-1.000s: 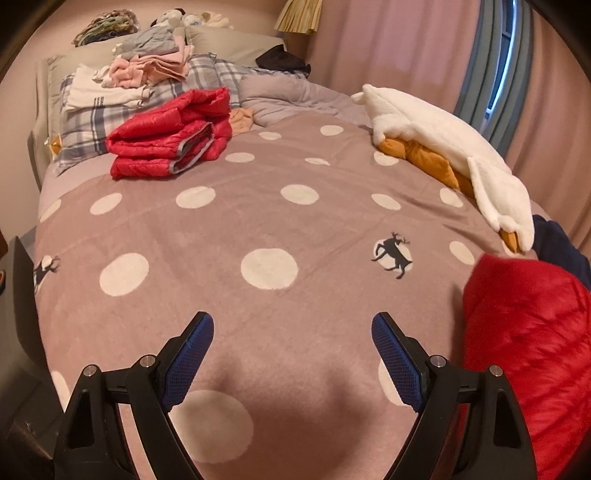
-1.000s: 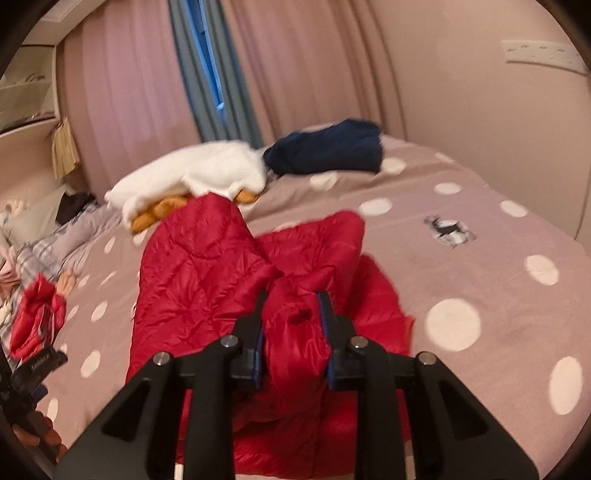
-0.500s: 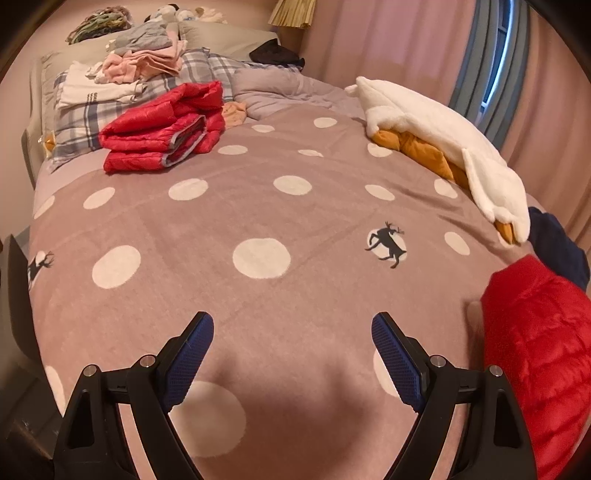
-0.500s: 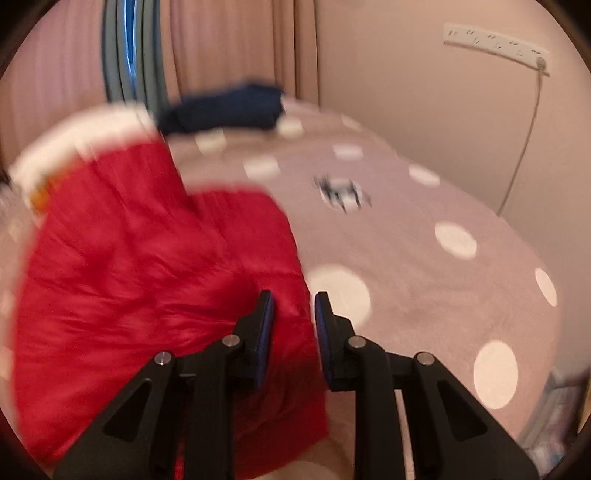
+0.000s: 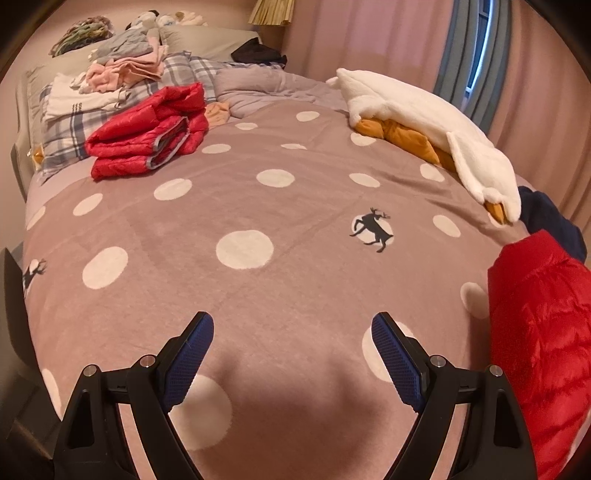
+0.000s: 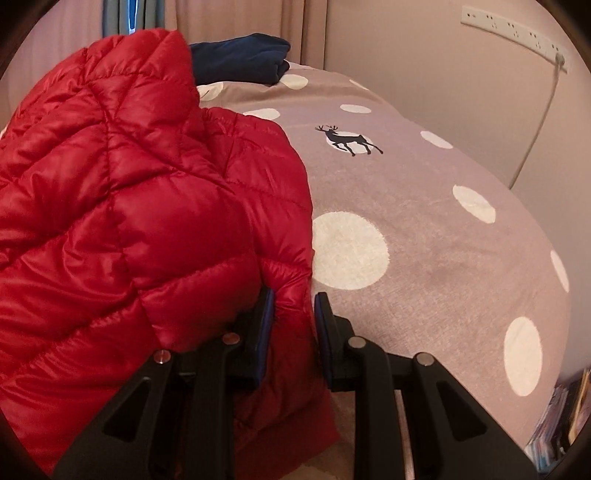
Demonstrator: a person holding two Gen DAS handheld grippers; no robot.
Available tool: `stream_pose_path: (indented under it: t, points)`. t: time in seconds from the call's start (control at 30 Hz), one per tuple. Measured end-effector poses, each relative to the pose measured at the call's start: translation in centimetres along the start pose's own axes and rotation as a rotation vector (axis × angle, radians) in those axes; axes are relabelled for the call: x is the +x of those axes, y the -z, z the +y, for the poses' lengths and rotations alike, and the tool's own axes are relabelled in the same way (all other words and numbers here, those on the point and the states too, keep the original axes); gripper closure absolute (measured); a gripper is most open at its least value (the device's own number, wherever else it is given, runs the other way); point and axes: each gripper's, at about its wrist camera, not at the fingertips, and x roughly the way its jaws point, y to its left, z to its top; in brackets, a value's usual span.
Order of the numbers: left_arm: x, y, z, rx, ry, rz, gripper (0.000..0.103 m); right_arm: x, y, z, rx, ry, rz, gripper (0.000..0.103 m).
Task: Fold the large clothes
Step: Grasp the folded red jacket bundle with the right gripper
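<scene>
A red quilted puffer jacket [image 6: 140, 206] lies heaped on the mauve polka-dot bedspread [image 6: 443, 229], filling the left half of the right wrist view. My right gripper [image 6: 293, 301] is shut on a fold of that jacket at its near right edge. The same jacket [image 5: 543, 332] shows at the right edge of the left wrist view. My left gripper [image 5: 291, 326] hovers open over the bare bedspread [image 5: 258, 288], well left of the jacket, with nothing between its blue pads.
A second red jacket [image 5: 147, 136] sits folded at the far left by stacked clothes [image 5: 122, 70] on plaid pillows. A white plush goose [image 5: 424, 122] lies along the far right, a navy garment [image 6: 240, 59] beyond the jacket. A wall with a power strip [image 6: 517, 29] bounds the right.
The right gripper has come down with the jacket fold in it, and the jacket has swung to the left of its view. The left gripper has stayed almost still.
</scene>
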Motion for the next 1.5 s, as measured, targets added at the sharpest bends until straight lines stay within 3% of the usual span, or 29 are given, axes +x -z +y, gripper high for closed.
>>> stream_pose_path:
  t: [0.23,0.3,0.37,0.43,0.53,0.6,0.77,0.87,0.93,1.03,1.2,1.23,1.3,1.37,1.43,1.5]
  points:
    - [0.1,0.2,-0.4,0.021,0.000,0.004,0.016,0.2,-0.5,-0.5,0.029,-0.038,0.008,0.079]
    - [0.2,0.3,-0.4,0.023,-0.003,0.007,0.016,-0.2,-0.6,-1.0,0.055,-0.037,-0.016,0.067]
    - [0.2,0.3,-0.5,0.024,-0.002,0.009,0.016,-0.2,-0.8,-2.0,0.114,-0.016,-0.036,0.026]
    - [0.3,0.3,-0.6,0.023,0.006,0.014,0.016,-0.3,-1.0,-4.2,0.223,-0.053,-0.037,0.010]
    - [0.4,0.4,-0.5,0.014,0.027,0.022,0.016,-0.2,-1.1,-6.8,0.376,-0.211,-0.007,0.011]
    - [0.5,0.4,-0.5,0.011,0.037,0.029,0.016,-0.4,-1.1,-8.0,0.447,-0.266,-0.012,0.011]
    - [0.4,0.3,-0.4,0.001,0.054,0.031,0.016,-2.7,-1.6,-8.5,0.482,-0.276,-0.092,0.010]
    - [0.5,0.4,-0.5,0.007,0.051,0.033,0.016,-5.0,-2.6,-8.6,0.484,-0.356,-0.184,0.005]
    - [0.7,0.6,-0.7,0.014,0.053,0.044,0.016,-6.0,-3.8,-8.3,0.469,-0.442,-0.243,0.000]
    - [0.8,0.7,-0.9,0.023,0.050,0.044,0.016,-5.9,-5.3,-5.9,0.389,-0.550,-0.213,0.000]
    - [0.8,0.9,-1.3,0.039,0.049,0.042,0.016,-4.3,-5.3,-0.5,0.196,-0.522,-0.153,0.000]
    - [0.9,1.0,-1.3,0.040,0.051,0.046,0.016,-3.1,-5.1,0.2,0.178,-0.538,-0.114,0.000]
    - [1.0,1.0,-1.2,0.042,0.053,0.056,0.016,-1.6,-4.6,1.4,0.162,-0.539,-0.066,0.012]
    - [1.2,1.0,-1.2,0.042,0.054,0.066,0.016,-1.2,-4.3,2.1,0.135,-0.486,-0.081,0.055]
    - [1.2,0.9,-1.0,0.034,0.055,0.070,0.016,-2.5,-4.5,1.4,0.167,-0.474,-0.137,0.080]
    - [1.2,0.8,-0.8,0.024,0.057,0.069,0.016,-3.7,-4.8,0.0,0.213,-0.470,-0.197,0.087]
